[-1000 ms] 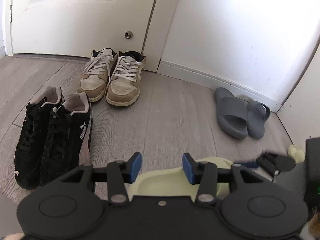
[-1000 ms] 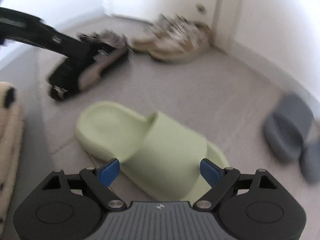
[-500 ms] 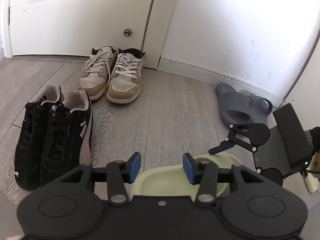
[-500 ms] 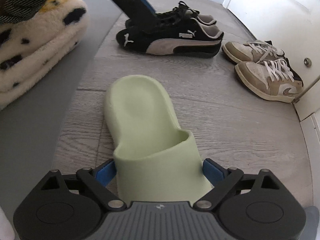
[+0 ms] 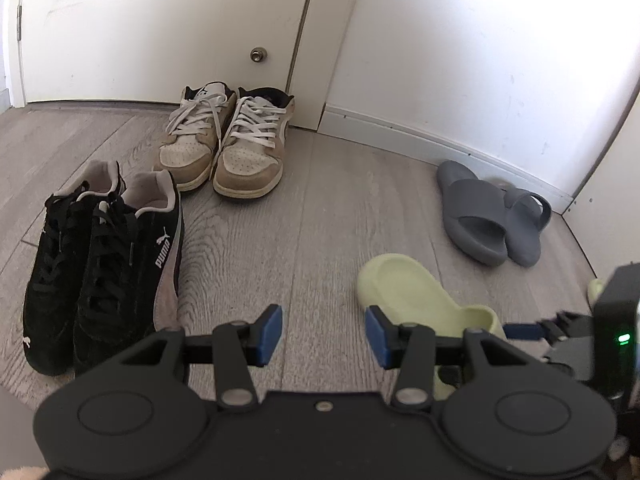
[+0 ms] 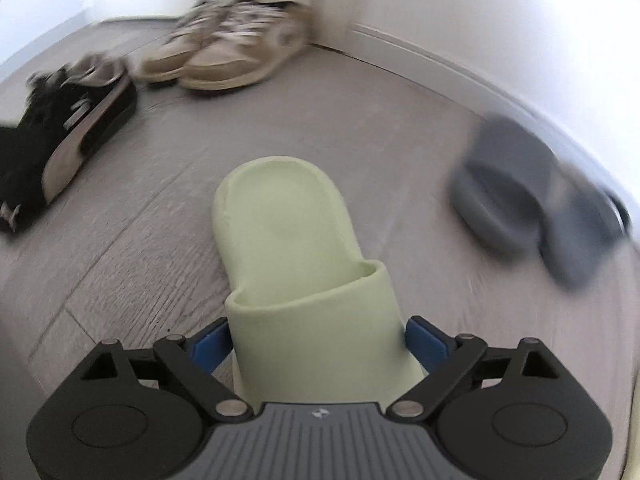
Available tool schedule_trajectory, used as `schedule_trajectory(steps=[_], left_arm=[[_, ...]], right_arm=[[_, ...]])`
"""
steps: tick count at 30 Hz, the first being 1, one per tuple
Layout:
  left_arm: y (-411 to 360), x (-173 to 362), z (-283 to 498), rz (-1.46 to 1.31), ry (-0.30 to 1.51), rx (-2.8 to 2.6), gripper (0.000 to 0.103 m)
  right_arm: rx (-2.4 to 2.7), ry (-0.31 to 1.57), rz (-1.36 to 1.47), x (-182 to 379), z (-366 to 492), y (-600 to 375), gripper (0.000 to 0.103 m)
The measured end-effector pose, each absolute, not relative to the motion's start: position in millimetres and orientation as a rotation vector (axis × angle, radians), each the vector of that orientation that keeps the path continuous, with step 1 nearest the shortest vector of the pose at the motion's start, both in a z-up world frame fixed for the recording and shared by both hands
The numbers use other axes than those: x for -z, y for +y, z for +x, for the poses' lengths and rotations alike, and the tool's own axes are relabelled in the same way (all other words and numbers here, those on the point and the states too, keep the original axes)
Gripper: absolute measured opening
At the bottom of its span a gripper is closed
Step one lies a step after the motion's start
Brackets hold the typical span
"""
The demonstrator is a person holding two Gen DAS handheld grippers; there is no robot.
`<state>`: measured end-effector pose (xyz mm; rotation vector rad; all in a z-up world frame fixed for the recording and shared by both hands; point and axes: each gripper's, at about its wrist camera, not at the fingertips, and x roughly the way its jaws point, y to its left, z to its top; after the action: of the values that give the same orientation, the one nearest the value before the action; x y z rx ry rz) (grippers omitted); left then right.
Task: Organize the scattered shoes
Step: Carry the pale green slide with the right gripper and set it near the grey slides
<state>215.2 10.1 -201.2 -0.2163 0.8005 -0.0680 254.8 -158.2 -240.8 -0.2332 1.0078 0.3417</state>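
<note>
Right wrist view: the right tongs point(image 6: 318, 340) are clamped across the strap end of a pale green foam slide sandal point(image 6: 296, 248), its heel pointing away over the grey wood-plank floor point(image 6: 360, 120). Ahead to their right lies a blurred pair of grey rubber slides point(image 6: 532, 200). The left tongs point(image 5: 322, 330) stand apart, holding nothing, with black suede trainers point(image 5: 100, 264) ahead on their left and beige lace-up sneakers point(image 5: 228, 144) farther ahead.

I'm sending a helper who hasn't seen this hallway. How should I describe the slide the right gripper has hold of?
Start at the white door, with tan sneakers at its foot. Come toward the camera and right across the wood floor, past the grey slides by the baseboard. The pale green slide is the only light-coloured one and lies alone, its strap end between the right gripper fingers.
</note>
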Motion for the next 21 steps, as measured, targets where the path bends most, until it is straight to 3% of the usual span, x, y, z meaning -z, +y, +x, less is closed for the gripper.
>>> schedule_trajectory(steps=[10,21], left_arm=[[7.4,201.9,210.4,-0.209,0.796,0.079,0.047],[10.3,203.0,212.1,-0.216,0.806,0.073,0.047]], right_arm=[[-0.564,0.984,-0.225,246.2,263.8,-186.5,0.095],[0.001,0.906,0.054,250.1,282.2,-153.7,0.094]])
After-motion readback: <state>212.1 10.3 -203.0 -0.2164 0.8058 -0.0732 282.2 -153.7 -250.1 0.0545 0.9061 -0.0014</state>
